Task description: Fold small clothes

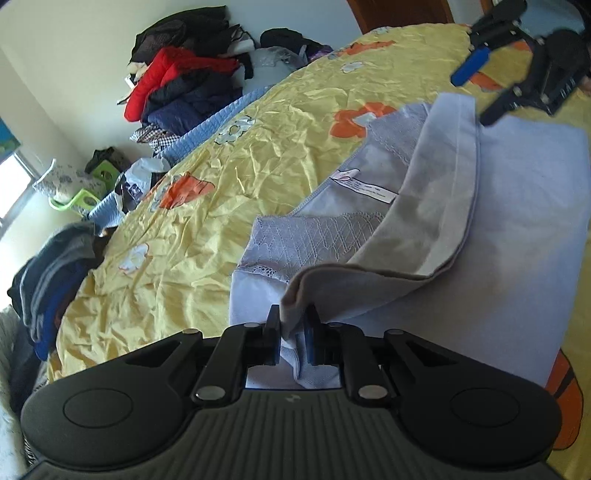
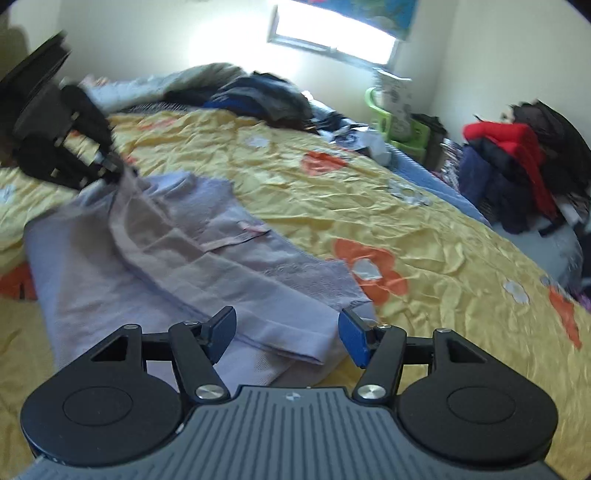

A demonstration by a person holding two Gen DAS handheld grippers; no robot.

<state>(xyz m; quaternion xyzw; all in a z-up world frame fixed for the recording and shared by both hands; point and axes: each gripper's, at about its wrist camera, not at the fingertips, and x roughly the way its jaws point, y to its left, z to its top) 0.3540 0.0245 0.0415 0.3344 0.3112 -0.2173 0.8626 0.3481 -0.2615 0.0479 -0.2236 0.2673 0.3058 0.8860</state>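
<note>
A small lavender garment (image 1: 509, 206) with lace trim and a white label lies on the yellow flowered bedspread (image 1: 207, 206). My left gripper (image 1: 293, 332) is shut on a folded edge of it near the corner and holds that edge lifted. In the right wrist view the same garment (image 2: 207, 258) lies partly folded, and my right gripper (image 2: 288, 332) is open just above its near edge, holding nothing. The right gripper also shows in the left wrist view (image 1: 476, 92) at the garment's far end. The left gripper shows in the right wrist view (image 2: 118, 171) at the far corner.
Piles of dark and red clothes (image 1: 184, 81) stand past the bed's far side. Another clothes heap (image 1: 48, 273) lies at the bed's left end. A green plastic chair (image 2: 391, 114) stands under the window (image 2: 332, 29). A blue quilt edge (image 1: 207, 125) borders the bedspread.
</note>
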